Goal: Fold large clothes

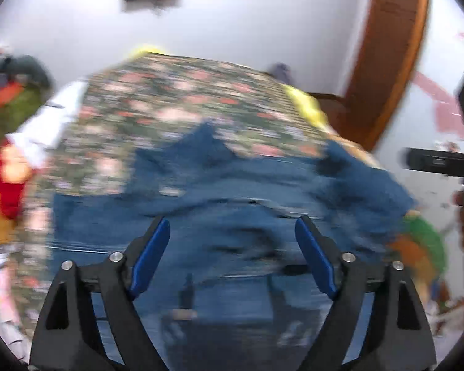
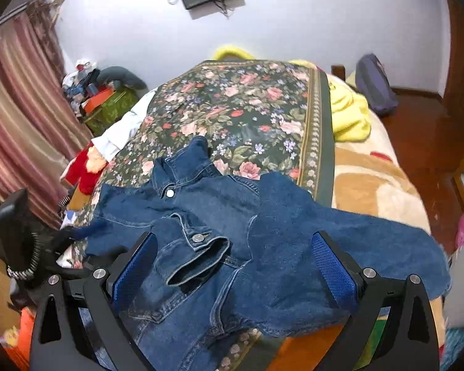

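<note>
Right wrist: rumpled denim jacket (image 2: 219,247) (metal snaps) on floral bedspread (image 2: 247,108)

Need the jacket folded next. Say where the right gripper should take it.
Grip the cuff of the sleeve lying across the jacket. It sits raised, its open end facing the right gripper, whose fingers are open, so come in from the near side.

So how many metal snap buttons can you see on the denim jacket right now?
2. One button sits at the collar; the other is on the cuff of the sleeve folded across the denim jacket. More may be hidden under folds.
</note>
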The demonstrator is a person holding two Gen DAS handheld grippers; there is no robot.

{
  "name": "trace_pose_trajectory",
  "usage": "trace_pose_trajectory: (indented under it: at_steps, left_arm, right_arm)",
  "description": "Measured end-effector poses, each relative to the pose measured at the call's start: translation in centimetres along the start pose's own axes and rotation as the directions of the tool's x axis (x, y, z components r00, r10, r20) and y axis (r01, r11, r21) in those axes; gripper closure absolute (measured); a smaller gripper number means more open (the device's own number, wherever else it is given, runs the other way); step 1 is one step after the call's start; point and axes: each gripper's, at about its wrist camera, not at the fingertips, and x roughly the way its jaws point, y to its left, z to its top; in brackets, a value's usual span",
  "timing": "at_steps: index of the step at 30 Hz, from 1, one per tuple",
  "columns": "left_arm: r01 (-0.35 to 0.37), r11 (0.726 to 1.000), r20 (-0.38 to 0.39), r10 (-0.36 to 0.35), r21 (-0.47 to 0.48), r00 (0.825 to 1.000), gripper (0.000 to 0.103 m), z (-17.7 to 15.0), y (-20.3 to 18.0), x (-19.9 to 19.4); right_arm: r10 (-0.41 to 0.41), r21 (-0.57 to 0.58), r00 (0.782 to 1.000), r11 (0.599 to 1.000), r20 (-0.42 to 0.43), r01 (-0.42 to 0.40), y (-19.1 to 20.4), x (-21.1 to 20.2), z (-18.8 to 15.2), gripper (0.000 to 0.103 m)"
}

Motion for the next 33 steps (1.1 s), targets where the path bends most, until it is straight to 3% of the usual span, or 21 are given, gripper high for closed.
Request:
trace_pose_trajectory:
  at_steps: [2,4,7,11,15,21,23,25,26,27,28,30,33]
  left_arm:
    - [-0.116,0.993,-0.010,0.116,-0.033,0.993,0.019,-0.3,3.7,0.3]
    - [-0.235,0.969,-0.061,0.230,-0.082,0.971,0.019,-1.0,8.0,1.1]
    - [-0.353,0.926,-0.150,0.333,-0.135,0.931,0.019,-3.1,13.7,2.5]
    - [-0.406,0.898,-0.244,0.361,-0.171,0.900,0.019,-5.9,18.2,4.9]
    - [-0.434,0.882,-0.317,0.366,-0.182,0.875,0.019,-8.6,20.6,7.5]
    - [-0.340,0.920,-0.270,0.283,-0.193,0.920,0.019,-8.7,20.4,8.2]
    - [-0.297,0.934,-0.249,0.245,-0.200,0.937,0.027,-7.6,20.2,8.5]
    - [-0.295,0.936,-0.233,0.248,-0.193,0.940,0.037,-6.6,20.1,9.0]
    - [-0.313,0.932,-0.224,0.270,-0.185,0.936,0.041,-5.8,20.1,9.4]
    - [-0.332,0.926,-0.227,0.289,-0.182,0.930,0.053,-5.2,20.2,9.8]
    - [-0.350,0.918,-0.238,0.304,-0.185,0.922,0.067,-4.8,20.5,10.3]
    - [-0.366,0.902,-0.262,0.305,-0.230,0.916,0.073,-4.0,21.7,11.0]
    - [-0.364,0.889,-0.255,0.297,-0.278,0.920,0.086,-3.3,22.8,10.6]
  right_arm:
    - [0.046,0.034,0.999,0.998,-0.025,-0.045,0.0,0.8,0.4,0.004]
    - [0.107,0.045,0.993,0.994,-0.056,-0.105,0.8,1.9,0.6,0.004]
    - [0.159,0.032,0.982,0.987,-0.100,-0.157,2.4,3.8,0.5,0.004]
    - [0.185,0.025,0.963,0.983,-0.195,-0.184,5.0,8.1,0.3,0.004]
    - [0.177,0.097,0.932,0.983,-0.316,-0.154,5.2,13.1,-0.2,0.008]
    - [0.163,0.180,0.885,0.979,-0.436,-0.092,3.7,18.4,-1.7,0.020]
    - [0.168,0.191,0.891,0.977,-0.422,-0.094,3.4,18.7,-1.7,0.021]
    - [0.164,0.193,0.898,0.977,-0.408,-0.090,3.3,18.6,-1.7,0.033]
    - [0.142,0.180,0.905,0.981,-0.400,-0.074,3.3,18.4,-1.6,0.050]
    - [0.126,0.166,0.910,0.984,-0.395,-0.064,3.4,18.5,-1.5,0.063]
    - [0.130,0.166,0.911,0.984,-0.392,-0.068,3.4,18.5,-1.3,0.064]
    - [0.135,0.165,0.921,0.983,-0.365,-0.079,3.5,18.2,-0.8,0.071]
    - [0.070,0.066,0.959,0.996,-0.274,-0.054,5.0,16.4,1.2,0.074]
